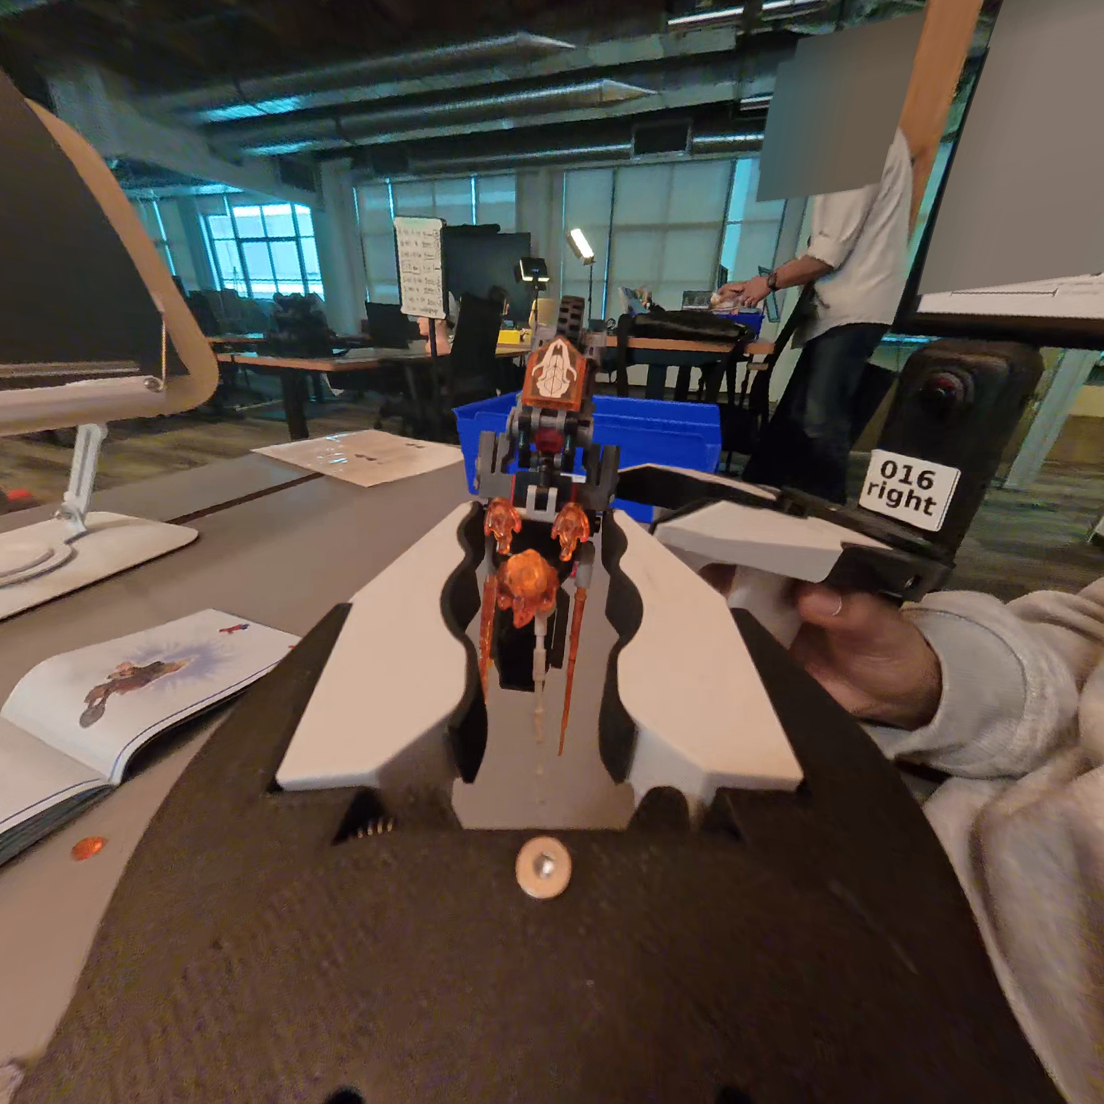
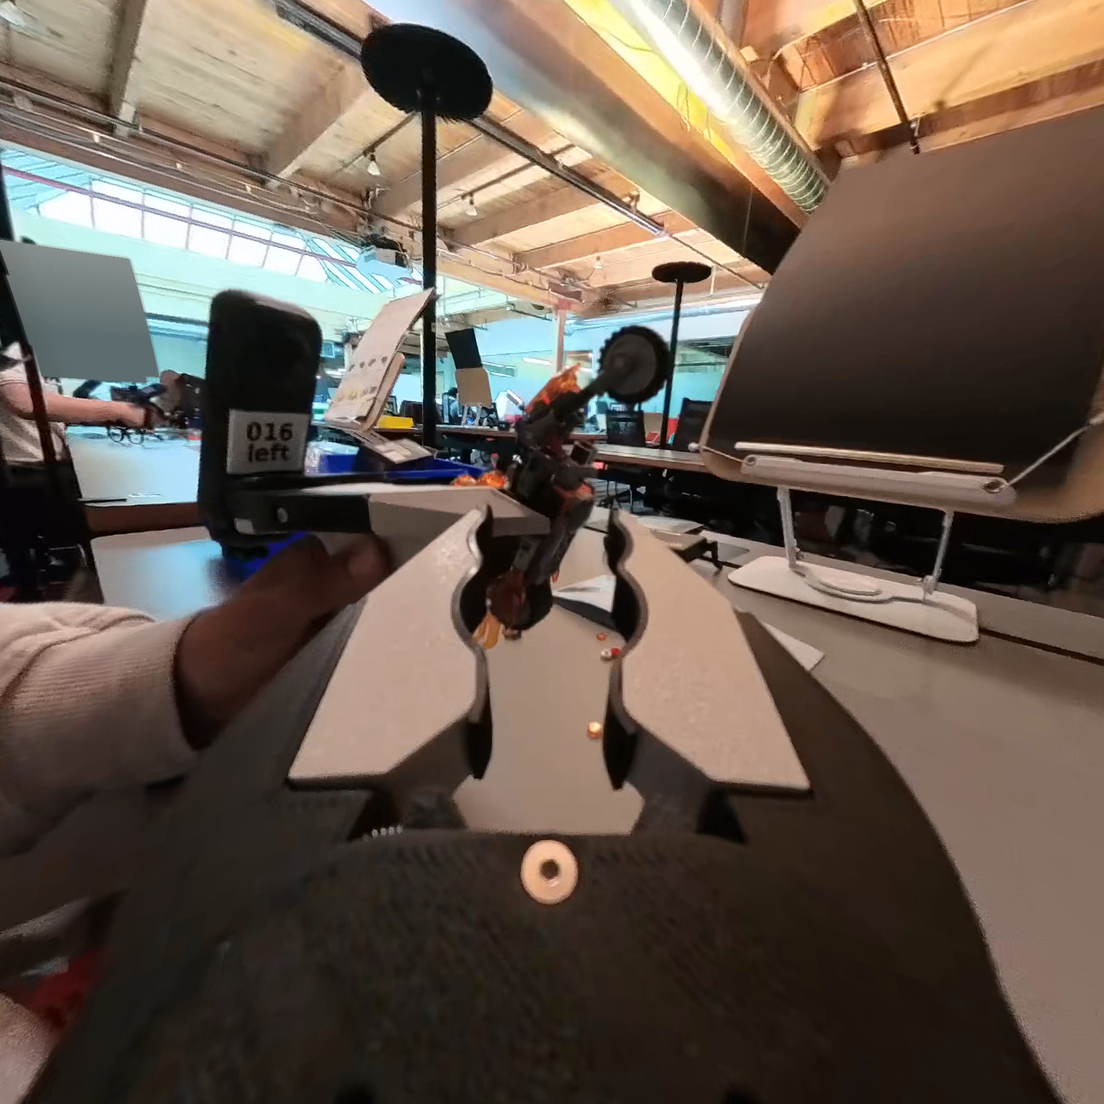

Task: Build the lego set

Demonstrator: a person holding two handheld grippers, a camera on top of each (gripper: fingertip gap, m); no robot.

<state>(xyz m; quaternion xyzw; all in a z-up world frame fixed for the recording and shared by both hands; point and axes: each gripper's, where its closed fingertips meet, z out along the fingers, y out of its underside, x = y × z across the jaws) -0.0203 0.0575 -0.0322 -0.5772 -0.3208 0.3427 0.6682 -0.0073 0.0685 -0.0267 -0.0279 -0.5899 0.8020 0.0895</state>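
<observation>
The lego model point(image 1: 540, 478) is a black and grey motorcycle with clear orange flame parts and an orange printed tile on top. It is tilted up, off the grey table point(image 1: 310, 537). My left gripper point(image 1: 540, 520) is shut on its lower body. In the right wrist view the model point(image 2: 549, 496) stands between my open right gripper point(image 2: 549, 526) fingertips, its black wheel point(image 2: 633, 364) uppermost. The left gripper point(image 2: 520, 514) reaches in from the left there. The right gripper point(image 1: 645, 508) comes in from the right in the left wrist view, tips beside the model.
An open instruction booklet point(image 1: 119, 687) lies at the left, a blue bin point(image 1: 657, 430) behind the model, a paper sheet point(image 1: 358, 454) farther back. A white stand with a dark screen point(image 2: 854, 591) is at the side. Small orange pieces point(image 2: 593, 729) lie on the table. A person point(image 1: 848, 269) stands beyond. My two grippers' fingertips are within a few centimetres of each other.
</observation>
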